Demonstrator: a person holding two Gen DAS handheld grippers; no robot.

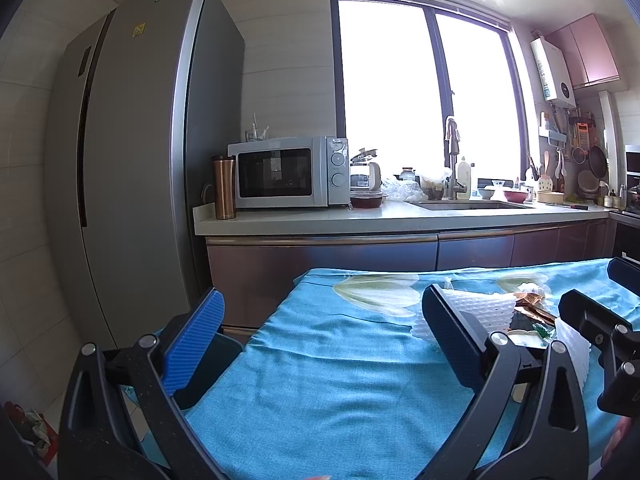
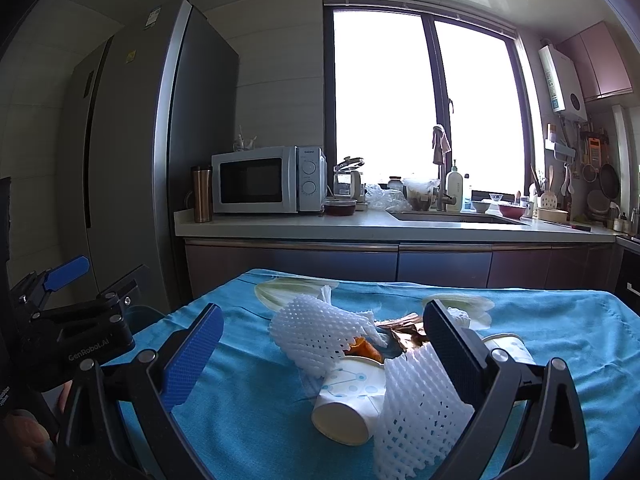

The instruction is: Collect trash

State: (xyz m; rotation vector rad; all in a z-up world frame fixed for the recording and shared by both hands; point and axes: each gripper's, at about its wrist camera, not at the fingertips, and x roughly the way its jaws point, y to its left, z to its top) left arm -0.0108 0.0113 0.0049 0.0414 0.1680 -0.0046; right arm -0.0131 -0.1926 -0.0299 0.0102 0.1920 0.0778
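White foam netting is making up most of the trash, which is lying heaped on the blue tablecloth (image 2: 248, 412): 1 foam net sleeve (image 2: 316, 336) is sitting just behind the tipped paper cup (image 2: 348, 404), a second foam net (image 2: 420, 412) is touching the cup's right side, and a crumpled brown wrapper (image 2: 400, 334) is lying behind it. With its fingers spread wide and holding nothing, the right gripper (image 2: 324, 356) is hovering over the cup. Well left of the cup, the left gripper (image 1: 324, 332) is also gaping wide and empty. The collecting seems to be just starting; next, the right gripper is probably needing to drop and pinch 1 net without crushing the cup.
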